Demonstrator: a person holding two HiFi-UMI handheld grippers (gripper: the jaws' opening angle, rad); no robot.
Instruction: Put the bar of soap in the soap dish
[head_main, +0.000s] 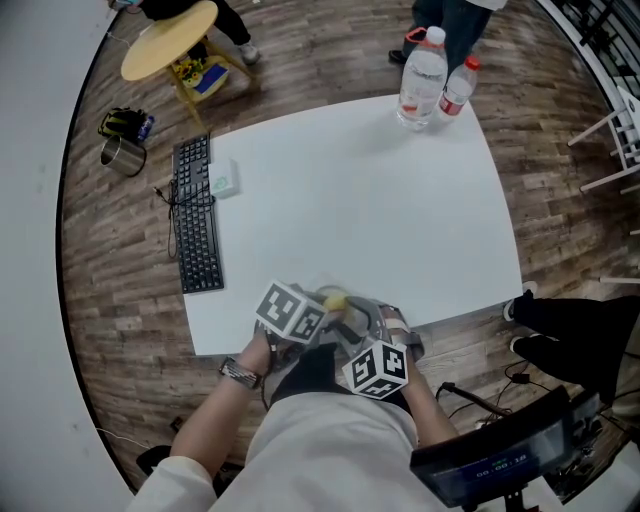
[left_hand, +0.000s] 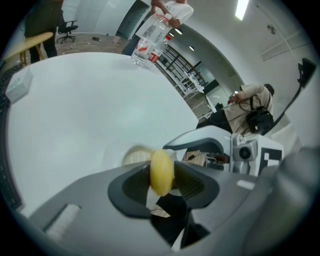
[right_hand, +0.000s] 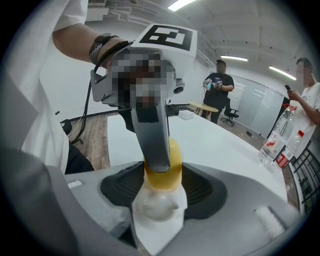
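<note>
Left hand-held gripper (left_hand: 161, 181), soap (left_hand: 161, 169) between jaws

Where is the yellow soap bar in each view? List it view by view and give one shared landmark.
Head view: yellow soap bar at bottom centre, between the two marker cubes.
Left gripper view: lower centre, between that gripper's fingers.
Right gripper view: centre, behind the left gripper's finger, above the white dish.
Landmark: the water bottles at the table's far edge.
</note>
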